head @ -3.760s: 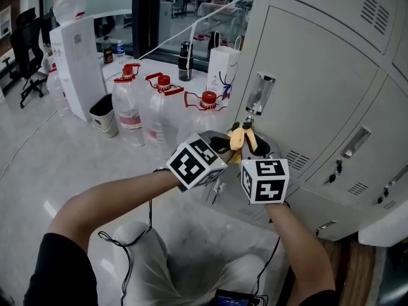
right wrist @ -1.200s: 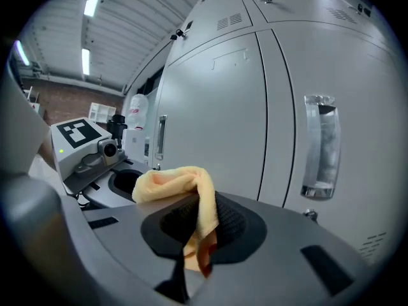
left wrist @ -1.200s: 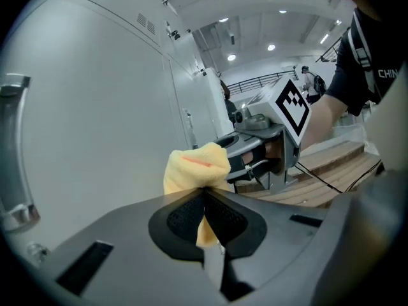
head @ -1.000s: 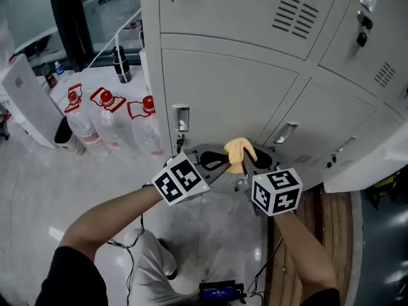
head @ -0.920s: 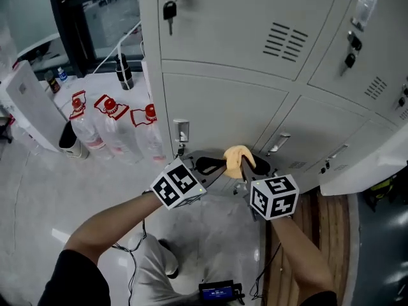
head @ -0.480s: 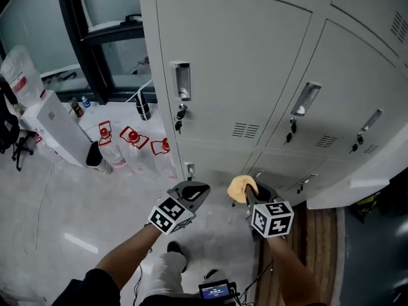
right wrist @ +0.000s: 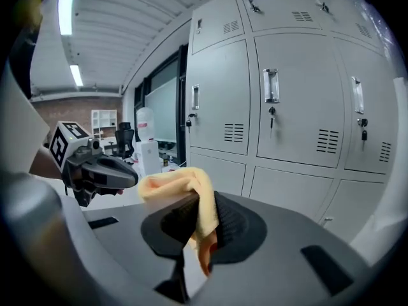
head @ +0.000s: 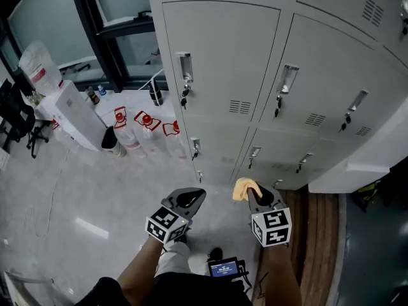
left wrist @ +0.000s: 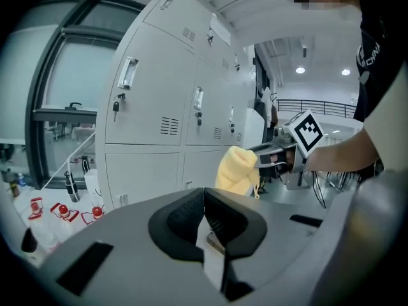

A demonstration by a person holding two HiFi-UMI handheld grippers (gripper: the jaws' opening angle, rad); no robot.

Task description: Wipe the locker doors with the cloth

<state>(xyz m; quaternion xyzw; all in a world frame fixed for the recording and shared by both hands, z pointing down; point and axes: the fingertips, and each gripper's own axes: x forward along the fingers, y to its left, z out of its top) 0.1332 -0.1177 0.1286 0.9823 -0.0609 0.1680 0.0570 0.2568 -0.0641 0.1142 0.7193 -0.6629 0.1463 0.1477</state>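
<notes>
Room: in the head view, a bank of grey lockers fills the far side. A pale floor lies nearer, and water bottles stand at the far left beside the lockers.
Head view, grippers: the left gripper and the right gripper are low and near, well apart from the doors. The yellow cloth sits at the right one's tip.
Left gripper view: the jaws are together with nothing between them.
Right gripper view: the jaws are closed on a fold of the cloth, and the doors ahead are not touched.
Progress: I judge that no wiping is happening now. I cannot tell which doors are already clean.
Room for moving: the floor before the lockers gives space. The handles and hanging keys stick out and could catch the cloth. The bottles crowd the lower left doors.
</notes>
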